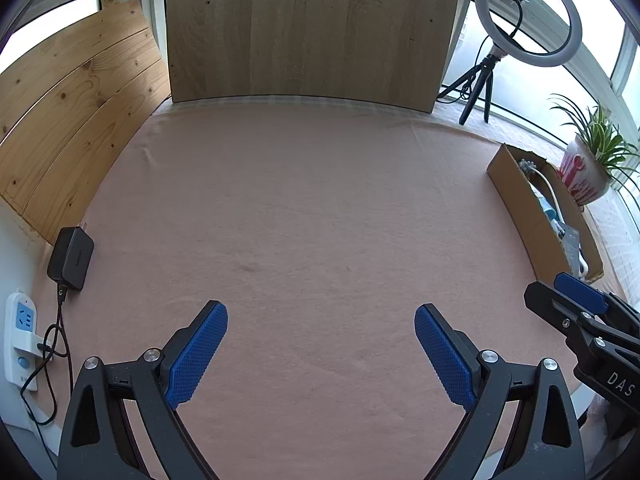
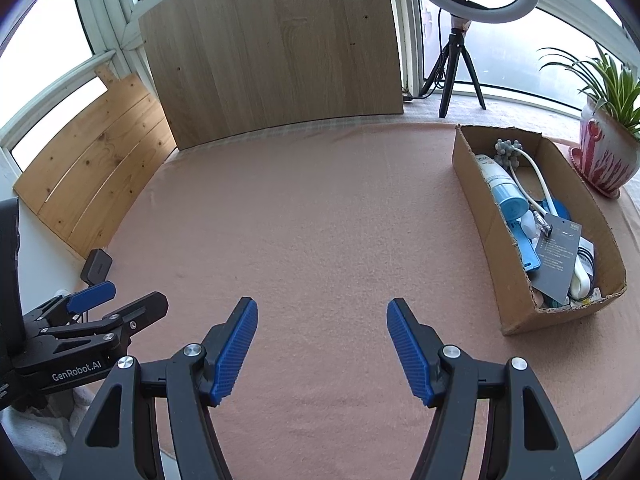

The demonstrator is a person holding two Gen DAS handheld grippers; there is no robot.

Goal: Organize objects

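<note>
A cardboard box (image 2: pixel 476 184) stands at the right of the pink cloth; it also shows in the left wrist view (image 1: pixel 524 212). In it lie a white and blue tube (image 2: pixel 500 184), a blue item (image 2: pixel 526 250), a grey card (image 2: pixel 558 256), a white cable (image 2: pixel 538 176) and other small things. My left gripper (image 1: pixel 321 314) is open and empty above the bare cloth. My right gripper (image 2: pixel 322 308) is open and empty, left of the box and short of it. Each gripper shows at the edge of the other's view.
A black charger (image 1: pixel 71 258) lies at the cloth's left edge, wired to a white power strip (image 1: pixel 20 336). Wooden boards (image 1: pixel 304 28) lean at the back and left. A ring light on a tripod (image 1: pixel 528 14) and a potted plant (image 2: pixel 608 148) stand at the right.
</note>
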